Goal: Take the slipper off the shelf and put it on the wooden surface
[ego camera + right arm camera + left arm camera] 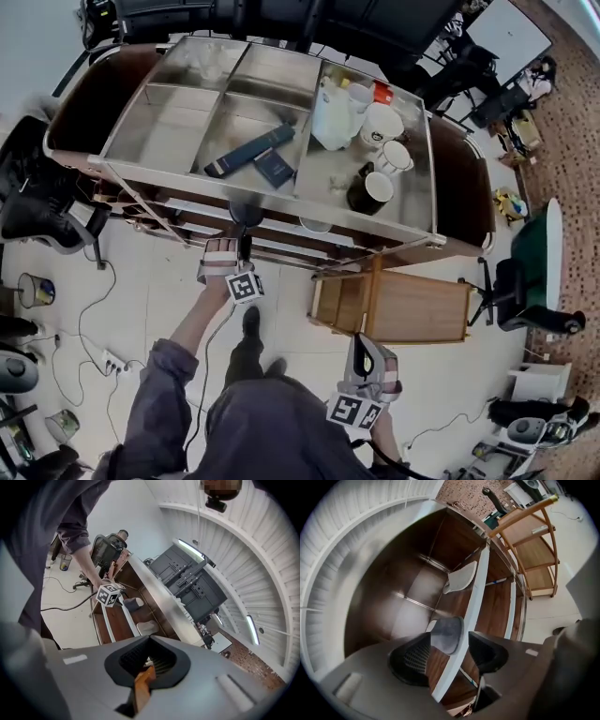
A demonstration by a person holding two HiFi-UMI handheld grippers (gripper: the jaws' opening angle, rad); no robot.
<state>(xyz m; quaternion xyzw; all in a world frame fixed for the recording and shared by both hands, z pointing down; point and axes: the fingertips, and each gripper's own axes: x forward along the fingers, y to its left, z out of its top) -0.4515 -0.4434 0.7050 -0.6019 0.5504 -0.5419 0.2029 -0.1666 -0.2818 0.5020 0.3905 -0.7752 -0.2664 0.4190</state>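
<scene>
A dark grey slipper (447,633) lies on the wooden shelf under the steel top of the cart (178,183). My left gripper (447,651) is open around the slipper's near end, and a white shelf rail (476,602) also runs between the jaws. From the head view the left gripper (234,249) reaches in under the cart's front edge, where the grey slipper (246,216) shows as a dark shape. A white slipper (461,577) lies farther along the same shelf. My right gripper (368,356) hangs low beside a small wooden rack (417,305), its jaws together and empty.
On the cart's steel top lie a dark blue box (248,150), a dark booklet (274,167), a white jug (331,117) and several mugs (380,187). Office chairs (37,211) and floor cables (89,309) stand to the left of the cart.
</scene>
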